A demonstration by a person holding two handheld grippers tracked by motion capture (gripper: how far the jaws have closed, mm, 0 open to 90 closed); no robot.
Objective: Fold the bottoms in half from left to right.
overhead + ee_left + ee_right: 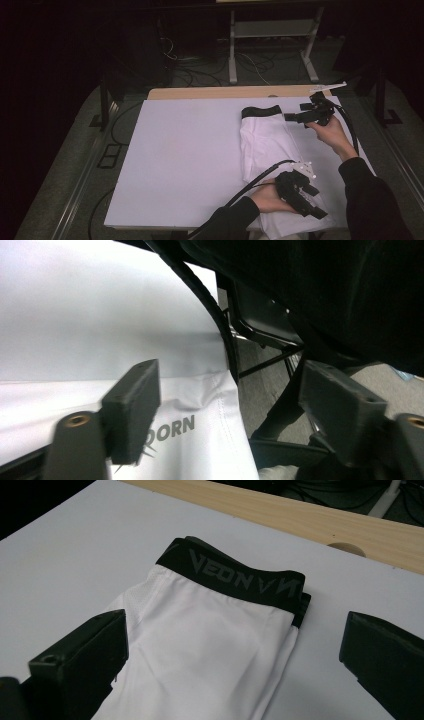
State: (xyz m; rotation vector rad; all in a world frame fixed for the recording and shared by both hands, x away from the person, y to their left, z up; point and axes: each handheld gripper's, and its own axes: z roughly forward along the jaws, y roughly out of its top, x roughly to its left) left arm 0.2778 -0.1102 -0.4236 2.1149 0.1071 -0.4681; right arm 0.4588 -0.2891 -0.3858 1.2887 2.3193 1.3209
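A white pair of sports shorts [265,145] with a black waistband [260,111] lies folded lengthwise on the right part of the white table top [185,150]. My right gripper [290,117] hovers just right of the waistband, pointing left. In the right gripper view its jaws stand wide apart and open [235,655], with the lettered waistband [235,577] and white cloth [200,650] ahead. My left gripper [316,209] is over the shorts' near end at the table's front edge. Its jaws are open [235,415] above the printed white fabric [200,450], holding nothing.
A bare wooden strip [225,92] runs along the table's far edge. Behind it stands a metal frame [270,30] with cables on the dark floor. The left half of the table top is open white surface. The left gripper's cable [260,175] crosses the shorts.
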